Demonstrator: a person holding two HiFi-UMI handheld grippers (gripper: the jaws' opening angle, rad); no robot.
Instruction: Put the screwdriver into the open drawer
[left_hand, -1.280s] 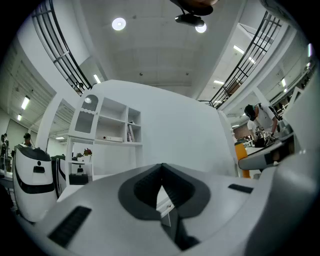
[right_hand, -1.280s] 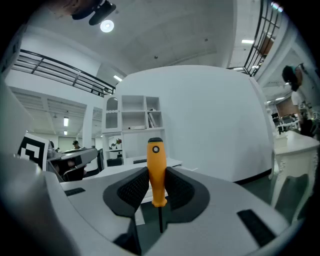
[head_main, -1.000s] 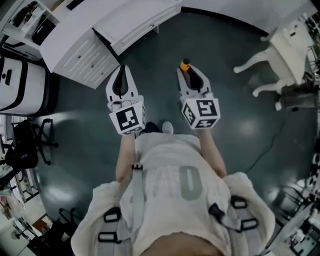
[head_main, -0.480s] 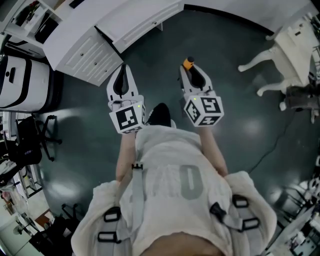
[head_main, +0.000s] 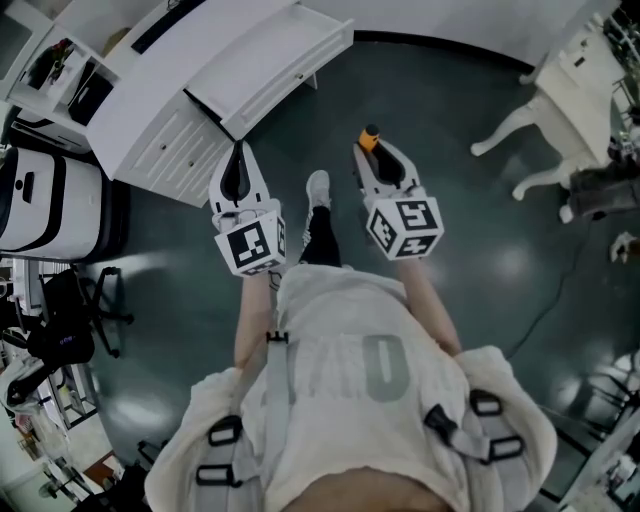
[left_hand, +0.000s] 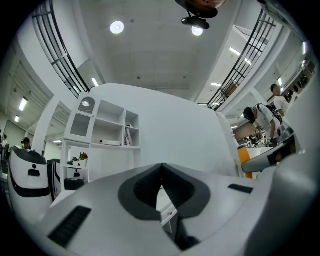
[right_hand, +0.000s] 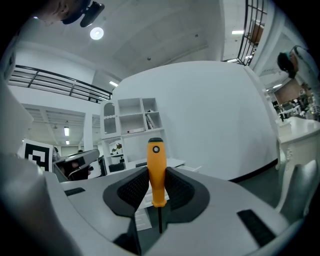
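Note:
My right gripper (right_hand: 156, 186) (head_main: 375, 152) is shut on a screwdriver (right_hand: 156, 170) with an orange handle that stands upright between the pads, its dark shaft running down behind them. In the head view the orange handle end (head_main: 371, 135) sticks out past the jaw tips over the dark floor. My left gripper (left_hand: 161, 186) (head_main: 236, 168) is shut with nothing in it, its tips close to the white desk. The open drawer (head_main: 268, 58) juts out from the white desk (head_main: 160, 100) ahead and left of both grippers.
A white cabinet with shelves (right_hand: 131, 117) stands behind the desk. A white chair or table with curved legs (head_main: 555, 90) is at the right. A black office chair (head_main: 70, 320) and a white-black case (head_main: 40, 210) sit at the left. My shoe (head_main: 318, 186) steps between the grippers.
Both grippers have moved a little toward the desk, which now lies closer in the head view. A foot has stepped forward between the grippers. The screwdriver stays gripped.

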